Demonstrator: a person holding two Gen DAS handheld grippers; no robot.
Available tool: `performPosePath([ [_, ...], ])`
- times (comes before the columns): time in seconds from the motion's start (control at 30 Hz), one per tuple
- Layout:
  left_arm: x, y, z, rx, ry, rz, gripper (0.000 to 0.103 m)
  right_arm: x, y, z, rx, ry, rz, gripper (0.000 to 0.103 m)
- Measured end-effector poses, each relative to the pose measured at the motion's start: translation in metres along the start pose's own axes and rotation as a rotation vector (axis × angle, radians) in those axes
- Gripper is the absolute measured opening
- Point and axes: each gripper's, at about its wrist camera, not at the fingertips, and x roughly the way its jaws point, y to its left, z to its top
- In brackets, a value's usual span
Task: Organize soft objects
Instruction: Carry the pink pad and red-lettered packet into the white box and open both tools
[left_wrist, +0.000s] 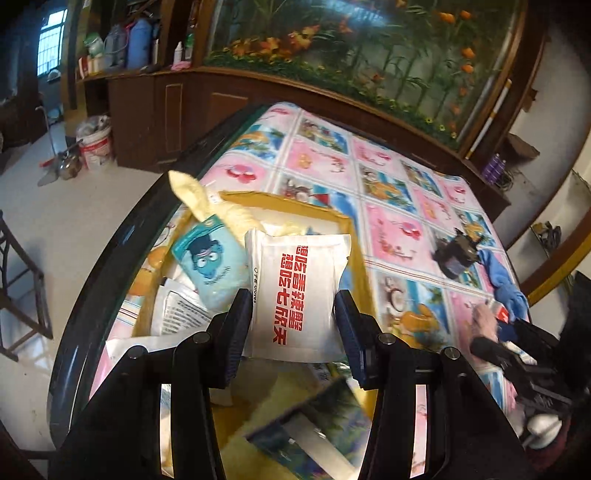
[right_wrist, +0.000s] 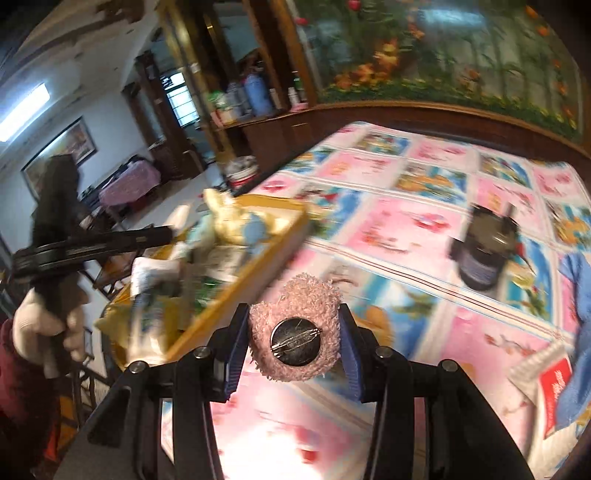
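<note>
Roughly midway: yellow box (left_wrist: 343, 221) at frame centre held several packets. Left gripper (left_wrist: 293, 328) spread around white packet (left_wrist: 295, 291) over box. Right gripper (right_wrist: 293, 334) clenched pink fuzzy brooch (right_wrist: 295, 328), lower centre. Blue cloth (right_wrist: 576, 332), red-white packet (right_wrist: 550, 387) remained on tablecloth (right_wrist: 406, 221) at right.

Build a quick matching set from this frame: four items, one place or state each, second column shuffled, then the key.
Items:
1. white packet with red print
2. pink fuzzy brooch
3. dark jar
4. blue cloth

Places/states:
A. standing alone on the patterned tablecloth
B. between the fingers of the left tool, over the yellow box
C. lying at the table's right edge
D. clamped in the right tool, pin back facing the camera

Pairs: 1-B, 2-D, 3-A, 4-C
</note>
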Motion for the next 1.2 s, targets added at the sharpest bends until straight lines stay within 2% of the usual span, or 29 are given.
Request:
performPosePath([
  [0.2, 0.021, 0.030, 0.004, -0.069, 0.032, 0.045, 0.050, 0.029, 0.047, 0.021, -0.084, 0.036, 0.022, 0.045],
  [0.33, 0.014, 0.045, 0.000, -0.124, 0.017, -0.002, 0.056, 0.060, 0.061, 0.036, -0.093, 0.082, 0.029, 0.045],
  [0.5, -0.003, 0.060, -0.006, -0.176, -0.019, -0.046, 0.065, 0.111, 0.068, 0.052, -0.099, 0.164, 0.005, 0.047],
  [0.57, -0.007, 0.063, -0.008, -0.194, -0.034, -0.047, 0.065, 0.127, 0.066, 0.056, -0.091, 0.179, -0.017, 0.048],
  [0.6, -0.009, 0.064, -0.009, -0.203, -0.037, -0.039, 0.065, 0.135, 0.063, 0.057, -0.072, 0.190, -0.012, 0.052],
  [0.67, -0.014, 0.065, -0.012, -0.211, -0.052, -0.029, 0.065, 0.148, 0.055, 0.059, -0.016, 0.228, 0.018, 0.053],
  [0.77, -0.023, 0.059, -0.019, -0.199, -0.086, 0.008, 0.065, 0.145, 0.053, 0.058, 0.015, 0.217, 0.042, 0.057],
  [0.97, -0.034, 0.036, -0.035, -0.167, -0.103, 0.151, 0.065, 0.117, 0.056, 0.057, 0.040, 0.151, 0.076, 0.061],
  [1.2, -0.049, -0.004, -0.053, -0.050, -0.145, 0.283, 0.065, 0.070, 0.046, 0.049, 0.058, 0.064, 0.093, 0.061],
])
